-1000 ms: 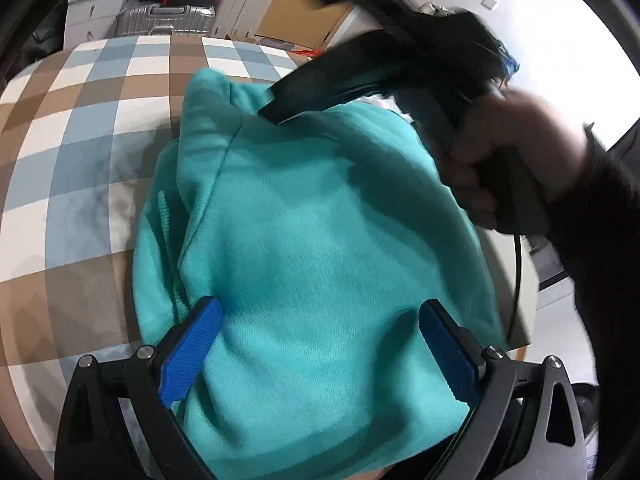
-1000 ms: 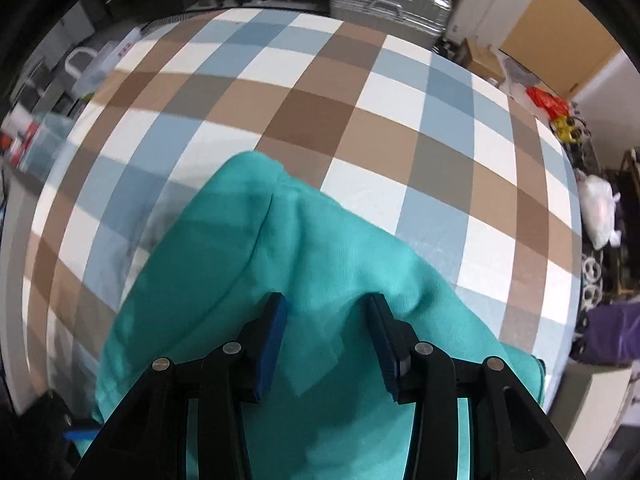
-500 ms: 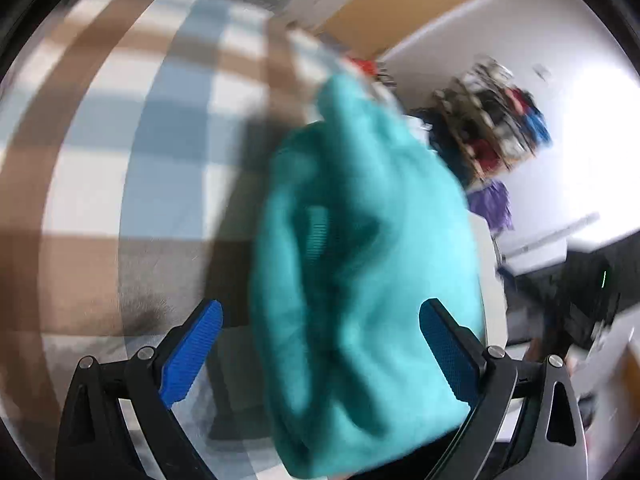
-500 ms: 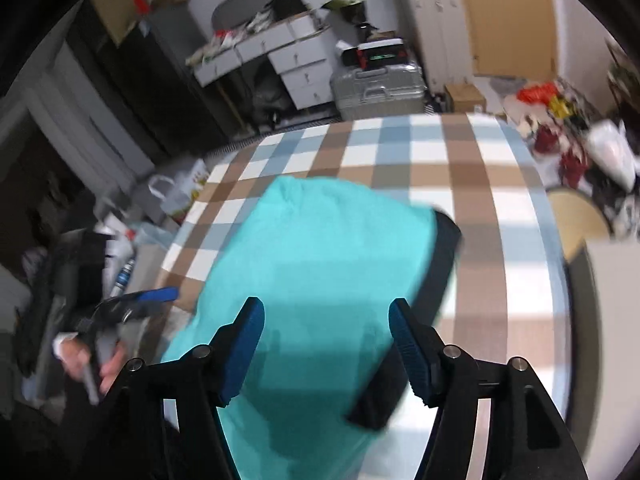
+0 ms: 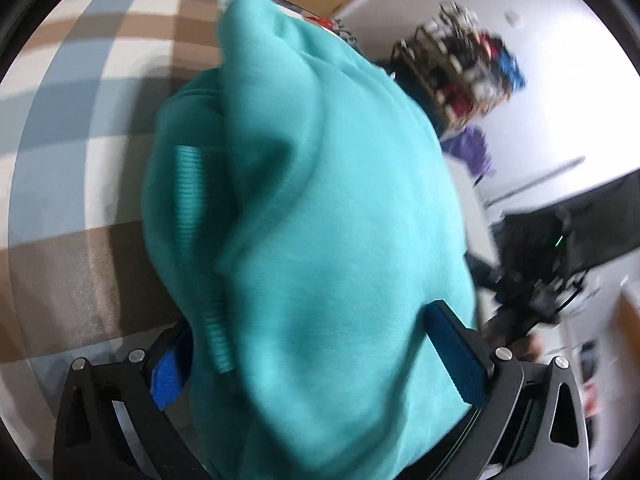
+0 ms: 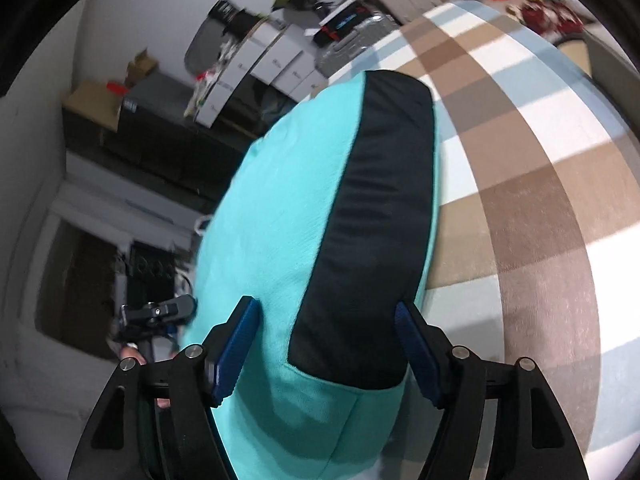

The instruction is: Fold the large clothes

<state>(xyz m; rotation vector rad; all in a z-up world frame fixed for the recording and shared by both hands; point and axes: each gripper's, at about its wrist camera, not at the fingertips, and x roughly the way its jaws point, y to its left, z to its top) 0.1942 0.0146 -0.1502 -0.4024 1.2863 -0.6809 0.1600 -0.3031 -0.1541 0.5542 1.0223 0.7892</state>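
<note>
You have the teal sweatshirt (image 5: 320, 240) bundled and lifted off the checked surface (image 5: 100, 100) — each view shows it filling the gap between spread fingers, so both the left gripper (image 5: 320, 356) and the right gripper (image 6: 326, 348) stand wide, and I cannot tell what actually bears the cloth. This looks like carrying the folded garment; its black panel (image 6: 372, 220) faces the right camera. Next, pick a bare patch of the surface and lower the bundle flat — keep the layers from sliding apart.

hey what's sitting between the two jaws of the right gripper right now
In the right wrist view, the teal sweatshirt fills the gap of the right gripper, its black panel on the right side. The jaws stand wide apart.
</note>
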